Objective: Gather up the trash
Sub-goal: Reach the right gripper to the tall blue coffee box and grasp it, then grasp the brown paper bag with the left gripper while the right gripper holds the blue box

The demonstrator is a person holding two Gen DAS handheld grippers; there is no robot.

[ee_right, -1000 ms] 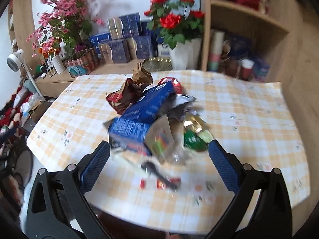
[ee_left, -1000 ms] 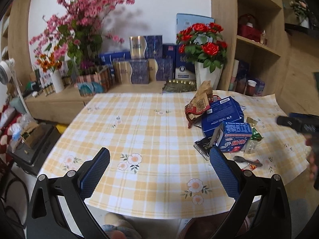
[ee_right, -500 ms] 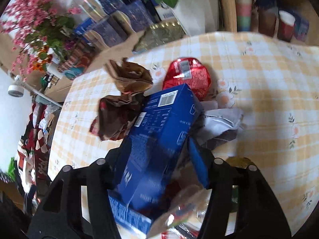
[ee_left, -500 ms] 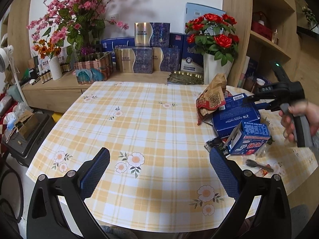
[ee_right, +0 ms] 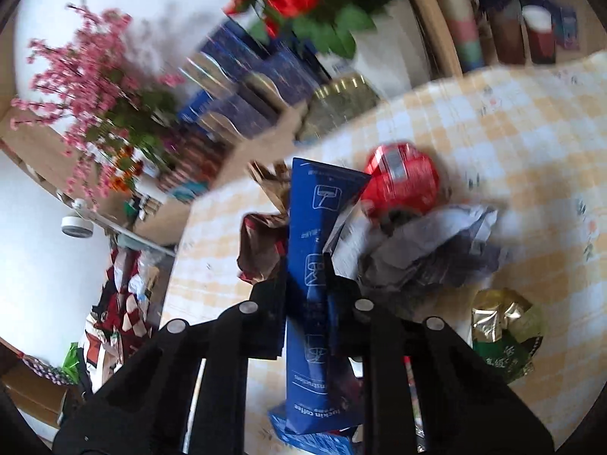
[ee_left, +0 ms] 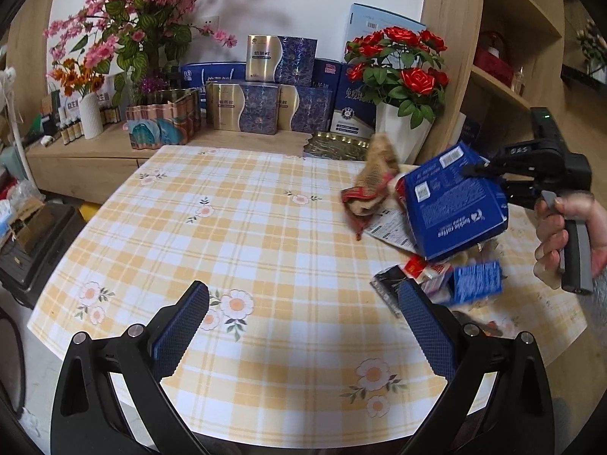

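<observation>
A pile of trash lies on the right of the checked table (ee_left: 227, 227). My right gripper (ee_right: 307, 284) has its jaws closing on a blue coffee box (ee_right: 315, 265), squeezed flat between the fingers. In the left wrist view the blue coffee box (ee_left: 455, 204) hangs tilted above the pile, held at its top corner by the right gripper (ee_left: 474, 168). Beneath and around it lie a brown wrapper (ee_left: 373, 182), a small blue carton (ee_left: 476, 282), a red pack (ee_right: 400, 182), a crumpled grey bag (ee_right: 428, 250) and a green-gold wrapper (ee_right: 504, 337). My left gripper (ee_left: 299, 295) is open over the table's near edge, holding nothing.
A white vase of red roses (ee_left: 402, 76) and stacked gift boxes (ee_left: 261, 110) stand on the sideboard behind the table. A wooden shelf unit (ee_left: 504, 76) rises at the right. A person's hand (ee_left: 569, 227) grips the right gripper's handle.
The right gripper swung in over the pile, rolled, and its jaws came together on the blue coffee box, which now tilts up off the pile. The left gripper edged slightly closer.
</observation>
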